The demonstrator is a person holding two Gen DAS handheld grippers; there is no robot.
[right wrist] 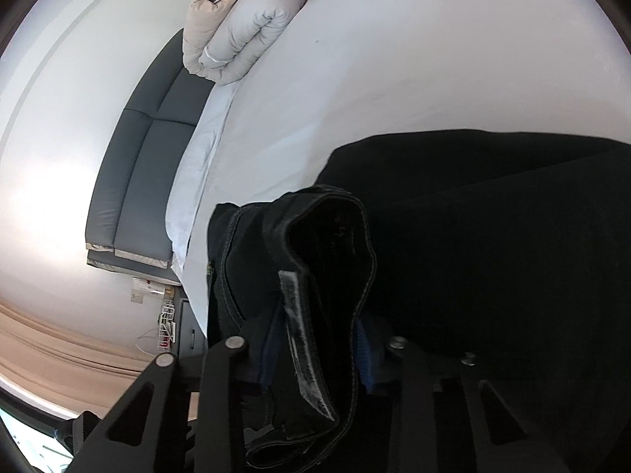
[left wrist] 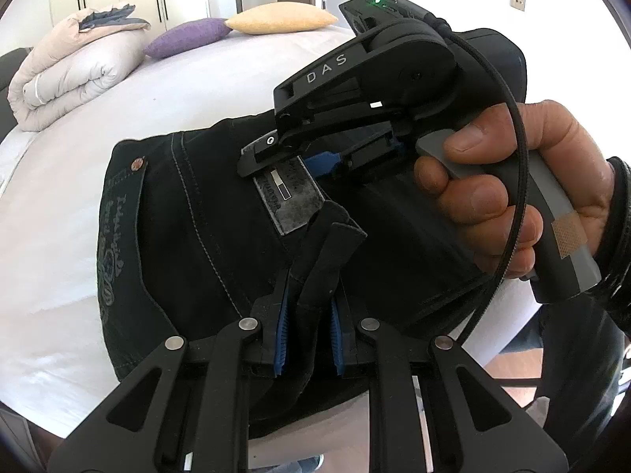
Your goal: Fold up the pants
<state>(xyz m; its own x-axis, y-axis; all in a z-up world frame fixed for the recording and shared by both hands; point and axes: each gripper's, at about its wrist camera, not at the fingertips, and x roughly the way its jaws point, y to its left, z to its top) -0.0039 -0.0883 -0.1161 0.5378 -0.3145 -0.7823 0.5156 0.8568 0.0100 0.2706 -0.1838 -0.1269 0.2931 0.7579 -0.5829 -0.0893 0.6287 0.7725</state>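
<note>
The bed fills the upper half of the left wrist view and carries a white sheet. The pants, black denim, lie on the bed at frame centre and extend to the lower edge. A rolled duvet rests at the upper left of the frame. 2 pillows sit beside it at top centre: 1 purple pillow and 1 yellow pillow, touching.

The right gripper enters from the upper right, held by the right hand. Its fingers pinch the waistband at the grey patch. In the right wrist view, the right gripper is clamped on a fold of waistband, with the patch edge between the blue pads.

The left gripper, at lower centre, pinches a raised fold of the pants between its blue pads. A copper rivet marks the pocket corner at centre left.
</note>
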